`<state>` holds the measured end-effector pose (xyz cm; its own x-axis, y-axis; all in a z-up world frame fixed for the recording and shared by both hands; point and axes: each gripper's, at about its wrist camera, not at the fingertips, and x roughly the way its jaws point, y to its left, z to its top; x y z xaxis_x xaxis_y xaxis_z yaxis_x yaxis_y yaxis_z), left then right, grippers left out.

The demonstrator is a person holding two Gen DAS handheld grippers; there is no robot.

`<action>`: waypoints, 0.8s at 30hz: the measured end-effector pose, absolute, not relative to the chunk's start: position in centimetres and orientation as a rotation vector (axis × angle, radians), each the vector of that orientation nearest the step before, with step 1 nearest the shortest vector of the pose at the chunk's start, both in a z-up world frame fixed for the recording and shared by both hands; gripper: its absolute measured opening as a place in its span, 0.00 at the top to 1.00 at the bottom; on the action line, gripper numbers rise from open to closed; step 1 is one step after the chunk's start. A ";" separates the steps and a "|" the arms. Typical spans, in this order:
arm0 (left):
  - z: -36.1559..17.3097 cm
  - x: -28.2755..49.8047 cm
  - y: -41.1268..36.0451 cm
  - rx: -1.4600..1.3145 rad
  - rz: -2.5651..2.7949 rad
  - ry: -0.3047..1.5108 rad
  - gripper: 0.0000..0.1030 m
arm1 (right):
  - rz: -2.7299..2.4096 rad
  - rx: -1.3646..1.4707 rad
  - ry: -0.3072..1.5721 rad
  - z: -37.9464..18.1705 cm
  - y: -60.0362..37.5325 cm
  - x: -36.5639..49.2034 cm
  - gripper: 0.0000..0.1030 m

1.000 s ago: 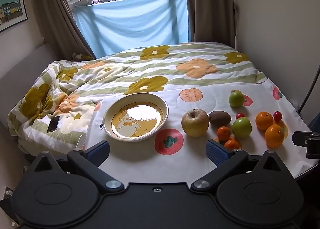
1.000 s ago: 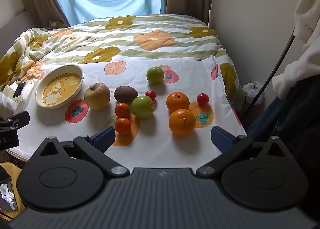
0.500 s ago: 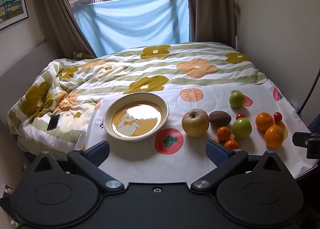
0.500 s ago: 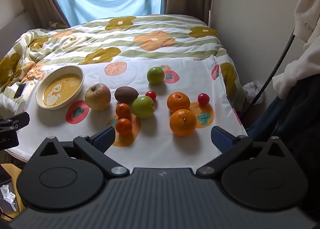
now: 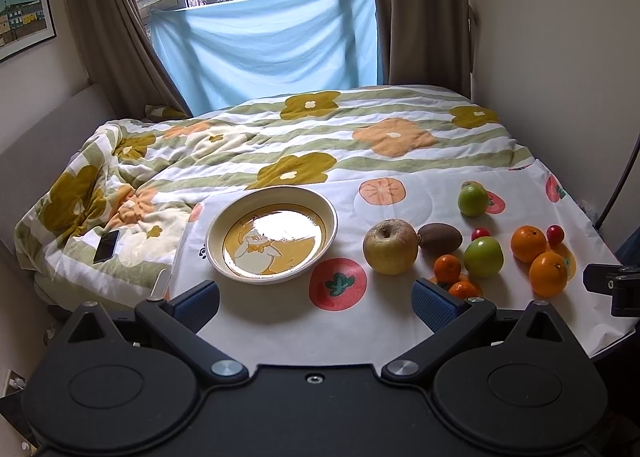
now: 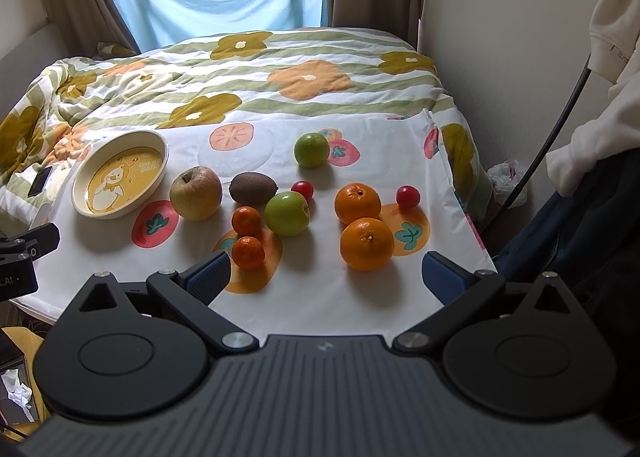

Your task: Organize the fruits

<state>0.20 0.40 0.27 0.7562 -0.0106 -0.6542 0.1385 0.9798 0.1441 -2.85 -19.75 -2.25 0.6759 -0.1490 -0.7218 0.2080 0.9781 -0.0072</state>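
Fruits lie on a white fruit-print cloth [image 6: 320, 289] on the bed. A yellow-brown apple [image 6: 195, 193] sits next to a kiwi [image 6: 253, 188], two tangerines [image 6: 248, 252], two green apples [image 6: 287, 213], two oranges [image 6: 366, 243] and two small red fruits [image 6: 407, 196]. An empty cream bowl [image 5: 272, 234] with a yellow duck picture stands left of them; it also shows in the right wrist view [image 6: 120, 174]. My left gripper [image 5: 316, 299] is open and empty, in front of the bowl. My right gripper [image 6: 326, 277] is open and empty, in front of the oranges.
A flowered quilt [image 5: 304, 137] covers the bed behind the cloth. A dark phone [image 5: 106, 246] lies on the quilt at the left. A wall and a black cable [image 6: 560, 117] stand to the right. White clothing [image 6: 604, 57] hangs at the far right.
Both views have shifted very slightly; the fruits and the bowl have not moved. Both grippers stay open.
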 end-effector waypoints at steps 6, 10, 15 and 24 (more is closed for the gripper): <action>0.3 0.2 0.4 0.188 -0.081 0.710 0.00 | -0.199 0.077 0.805 -2.2 -19.7 -2.7 0.00; 0.3 0.2 0.4 0.188 -0.080 0.709 0.00 | -0.199 0.079 0.806 -2.1 -19.7 -2.6 0.00; 0.3 0.2 0.4 0.189 -0.081 0.711 0.00 | -0.198 0.079 0.807 -2.2 -19.6 -2.4 0.00; 0.3 0.7 0.6 0.190 -0.080 0.714 0.00 | -0.199 0.079 0.808 -2.3 -19.8 -2.1 0.00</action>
<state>0.71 0.63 0.28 0.7536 -0.0080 -0.6572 0.1378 0.9796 0.1461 -2.06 -19.75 -2.28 0.6732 -0.1461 -0.7249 0.2067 0.9784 -0.0052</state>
